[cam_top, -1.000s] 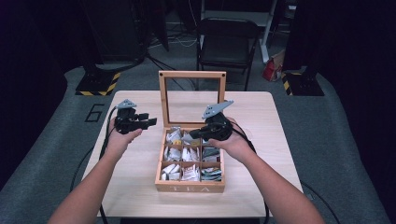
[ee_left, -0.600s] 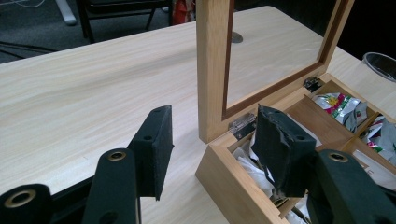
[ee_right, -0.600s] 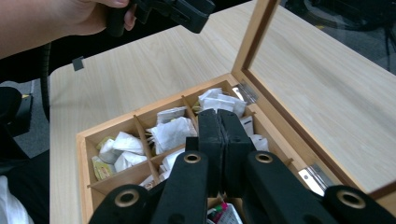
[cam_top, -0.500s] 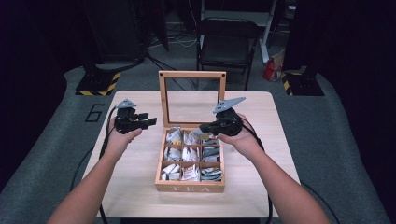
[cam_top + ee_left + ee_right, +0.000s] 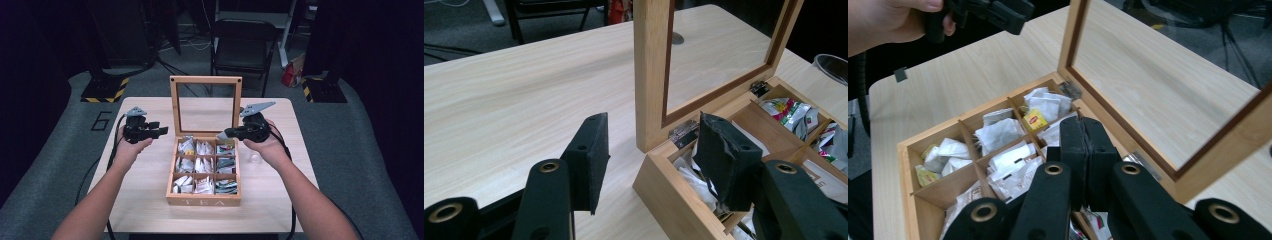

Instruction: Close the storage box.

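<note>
While the lid stands up, the tea box [image 5: 203,200] sits open at the middle of the tabletop [image 5: 150,210].
The right gripper [image 5: 223,135] holds a small white packet above the box's back right corner, jaws pressed together; the left gripper [image 5: 163,131], jaws apart and empty, hangs beside the box's left edge.

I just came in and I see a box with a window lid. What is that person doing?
A person sits at a table with a wooden tea box whose glass lid stands open. The box has compartments full of tea bags. The right tool is shut and hangs over the box's back row. The left tool waits open beside the box.
</note>
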`<state>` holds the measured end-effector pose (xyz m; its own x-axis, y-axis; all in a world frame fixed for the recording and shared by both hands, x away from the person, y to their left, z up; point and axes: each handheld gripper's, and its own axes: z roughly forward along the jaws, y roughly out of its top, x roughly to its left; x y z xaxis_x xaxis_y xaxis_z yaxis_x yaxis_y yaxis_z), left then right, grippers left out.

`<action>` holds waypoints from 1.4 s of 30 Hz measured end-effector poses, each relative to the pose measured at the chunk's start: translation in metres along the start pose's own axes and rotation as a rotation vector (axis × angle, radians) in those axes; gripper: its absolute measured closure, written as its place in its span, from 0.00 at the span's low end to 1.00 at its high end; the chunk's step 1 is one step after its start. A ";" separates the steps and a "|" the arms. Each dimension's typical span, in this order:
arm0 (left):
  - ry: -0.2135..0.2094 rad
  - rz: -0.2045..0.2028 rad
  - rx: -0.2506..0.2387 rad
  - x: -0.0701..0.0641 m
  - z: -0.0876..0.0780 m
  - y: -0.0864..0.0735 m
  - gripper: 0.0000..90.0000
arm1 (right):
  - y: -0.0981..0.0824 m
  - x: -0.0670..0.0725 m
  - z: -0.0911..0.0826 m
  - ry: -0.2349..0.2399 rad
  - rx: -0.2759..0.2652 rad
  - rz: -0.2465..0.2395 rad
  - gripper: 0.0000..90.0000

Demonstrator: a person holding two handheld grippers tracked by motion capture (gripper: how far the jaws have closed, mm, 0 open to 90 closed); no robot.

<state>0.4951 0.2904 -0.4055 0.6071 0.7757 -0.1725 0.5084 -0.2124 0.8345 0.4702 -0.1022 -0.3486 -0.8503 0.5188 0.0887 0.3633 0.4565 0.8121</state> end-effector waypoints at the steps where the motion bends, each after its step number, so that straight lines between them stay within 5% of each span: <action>1: 0.000 -0.008 -0.001 -0.001 0.000 0.000 0.52 | -0.002 -0.003 -0.002 -0.011 -0.002 0.002 0.99; 28: 0.007 -0.011 -0.006 0.000 -0.002 0.001 0.52 | -0.027 -0.045 -0.040 -0.170 0.005 0.091 0.99; 42: 0.015 -0.002 -0.002 0.002 -0.003 0.002 0.52 | -0.050 -0.054 -0.046 -0.202 0.023 0.129 0.99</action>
<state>0.4953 0.2939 -0.4026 0.5970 0.7849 -0.1661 0.5083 -0.2098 0.8352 0.4805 -0.1865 -0.3669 -0.7038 0.7068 0.0717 0.4745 0.3926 0.7878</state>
